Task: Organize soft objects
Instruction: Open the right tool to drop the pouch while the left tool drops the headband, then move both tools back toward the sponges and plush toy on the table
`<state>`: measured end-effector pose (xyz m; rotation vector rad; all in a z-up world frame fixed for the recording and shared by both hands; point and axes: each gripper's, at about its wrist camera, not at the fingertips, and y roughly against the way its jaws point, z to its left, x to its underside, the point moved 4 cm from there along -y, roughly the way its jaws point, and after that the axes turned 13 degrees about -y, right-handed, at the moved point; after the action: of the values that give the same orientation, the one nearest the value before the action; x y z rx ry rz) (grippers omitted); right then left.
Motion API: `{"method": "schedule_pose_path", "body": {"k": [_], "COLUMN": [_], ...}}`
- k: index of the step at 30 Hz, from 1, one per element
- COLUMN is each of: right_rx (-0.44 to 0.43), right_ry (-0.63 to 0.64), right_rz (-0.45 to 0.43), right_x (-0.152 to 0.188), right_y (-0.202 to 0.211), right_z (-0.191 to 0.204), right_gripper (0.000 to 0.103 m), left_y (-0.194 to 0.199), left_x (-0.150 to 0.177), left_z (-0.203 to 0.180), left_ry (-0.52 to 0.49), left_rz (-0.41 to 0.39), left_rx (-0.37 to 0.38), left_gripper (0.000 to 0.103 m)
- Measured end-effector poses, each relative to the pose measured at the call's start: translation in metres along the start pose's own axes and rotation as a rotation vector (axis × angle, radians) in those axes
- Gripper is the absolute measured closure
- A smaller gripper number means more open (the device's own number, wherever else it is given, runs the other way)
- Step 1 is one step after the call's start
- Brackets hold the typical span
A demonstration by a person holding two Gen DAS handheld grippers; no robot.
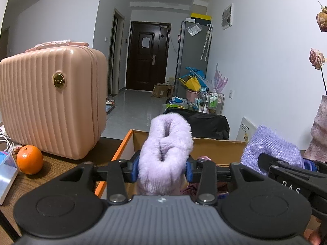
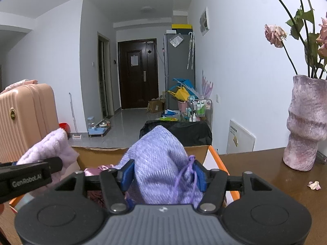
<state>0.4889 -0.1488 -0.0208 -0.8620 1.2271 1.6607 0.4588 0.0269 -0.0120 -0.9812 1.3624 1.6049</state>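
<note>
Ribbed pink hard-shell case, gold round badge, lettering too small to read, on brown wooden table. Open cardboard box with orange edge just ahead of both tools. Left gripper, side marked "GenRobot.AI", clamps fluffy lilac plush item over box. Right gripper, marked "DAS", clamps woven purple drawstring pouch alongside. Orange fruit beside case.

You have two tools, left and right, one fluffy lilac slipper, one knitted purple pouch, one cardboard box, one orange, one pink suitcase and one vase.
</note>
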Motion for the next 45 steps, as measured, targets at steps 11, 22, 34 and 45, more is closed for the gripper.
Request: {"method": "schedule_pose_path", "body": {"k": [11,22,34,45], "right_rx": [0.045,0.042,0.023,0.005], "right_ry": [-0.063,-0.077,-0.090,-0.070], "right_rz": [0.016,0.025,0.002,-0.031], "right_x": [-0.001,-0.001,-0.002,0.008], "right_y": [-0.003,-0.002,0.024,0.071], "right_z": [-0.012,-0.015,-0.019,-0.027], "right_gripper": [0.000,0.000,0.000,0.000], "left_y": [0.005,0.005,0.027,0.060], "left_x": [0.001,0.001,0.008,0.022], "left_z": [0.013,0.015,0.018,0.017], "left_ry": [0.056,0.062,0.086,0.079], "left_rz": [-0.009,-0.004,-0.014,-0.013], "left_rx": [-0.112,-0.117,-0.122,-0.110], "left_gripper": [0.000,0.000,0.000,0.000]}}
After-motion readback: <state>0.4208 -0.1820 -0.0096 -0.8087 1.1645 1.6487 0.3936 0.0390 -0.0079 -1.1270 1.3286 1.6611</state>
